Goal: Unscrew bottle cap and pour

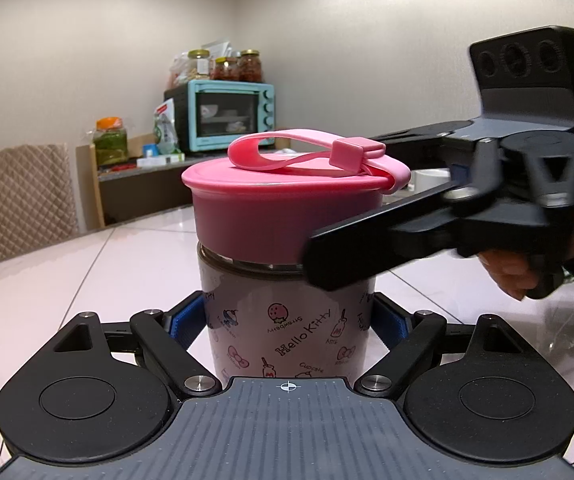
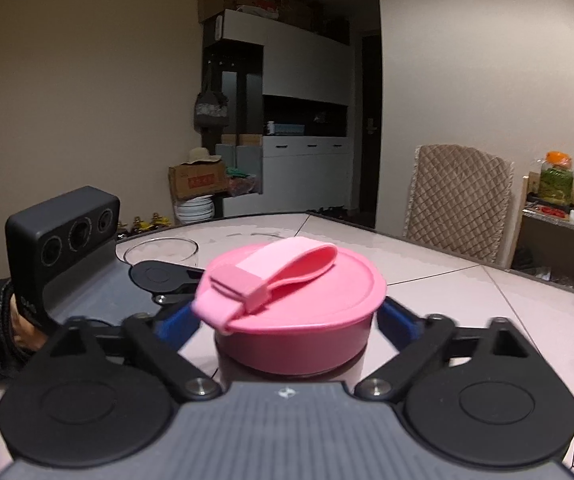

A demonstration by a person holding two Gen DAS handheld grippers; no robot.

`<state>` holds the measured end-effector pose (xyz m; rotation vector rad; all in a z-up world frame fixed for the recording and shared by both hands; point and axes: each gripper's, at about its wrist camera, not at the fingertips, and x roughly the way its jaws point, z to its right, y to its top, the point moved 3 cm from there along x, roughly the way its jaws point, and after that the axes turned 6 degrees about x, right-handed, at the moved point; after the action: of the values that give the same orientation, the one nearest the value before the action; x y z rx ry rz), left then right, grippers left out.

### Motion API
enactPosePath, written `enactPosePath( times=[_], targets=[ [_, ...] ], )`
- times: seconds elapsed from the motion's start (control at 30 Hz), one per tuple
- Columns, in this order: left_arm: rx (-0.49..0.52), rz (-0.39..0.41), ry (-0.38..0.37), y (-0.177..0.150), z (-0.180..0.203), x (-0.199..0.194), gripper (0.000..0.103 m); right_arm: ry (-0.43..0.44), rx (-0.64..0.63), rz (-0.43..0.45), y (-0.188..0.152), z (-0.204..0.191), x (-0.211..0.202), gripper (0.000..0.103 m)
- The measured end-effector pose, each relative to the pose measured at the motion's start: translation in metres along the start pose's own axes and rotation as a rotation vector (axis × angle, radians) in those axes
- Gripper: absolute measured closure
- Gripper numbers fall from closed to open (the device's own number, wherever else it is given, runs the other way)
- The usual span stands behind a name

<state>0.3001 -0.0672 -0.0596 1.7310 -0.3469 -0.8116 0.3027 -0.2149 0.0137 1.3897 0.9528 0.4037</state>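
Blue-padded fingers (image 1: pixel 189 322) of the left gripper (image 1: pixel 287 320) clamp the bottle (image 1: pixel 287 320), upright mid-counter (image 1: pixel 67 280). Its glass body looks slippery, fragile; the wide pink cap (image 2: pixel 299 308) is the hold. Right gripper (image 2: pixel 287 320) straddles it, fingers apart. Only the right view shows the glass (image 2: pixel 161 250).

My right gripper (image 1: pixel 371 204) shows smeared with blur beside the pink cap (image 1: pixel 287 200), its far finger hidden behind that cap. The bottle (image 1: pixel 287 328) blocks my left fingertips. Behind the cap, a glass (image 2: pixel 161 250) sits half hidden.
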Motion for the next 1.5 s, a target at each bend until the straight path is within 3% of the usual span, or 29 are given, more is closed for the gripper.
enactPosePath(
  times=[0.4, 0.77, 1.1, 1.5],
  targets=[
    [0.000, 0.000, -0.001, 0.001, -0.002, 0.000, 0.013, -0.231, 0.113, 0.052, -0.010, -0.028, -0.017, 0.001],
    [-0.001, 0.000, -0.002, 0.001, -0.001, 0.000, 0.013, -0.403, 0.156, 0.112, -0.020, -0.043, 0.002, 0.001],
    [-0.001, 0.000, -0.002, 0.001, -0.001, 0.000, 0.013, -0.445, 0.193, 0.126, -0.022, -0.042, 0.014, 0.003],
    [-0.001, 0.000, -0.002, 0.001, -0.001, 0.000, 0.013, -0.472, 0.189, 0.125, -0.020, -0.047, 0.021, 0.015]
  ],
)
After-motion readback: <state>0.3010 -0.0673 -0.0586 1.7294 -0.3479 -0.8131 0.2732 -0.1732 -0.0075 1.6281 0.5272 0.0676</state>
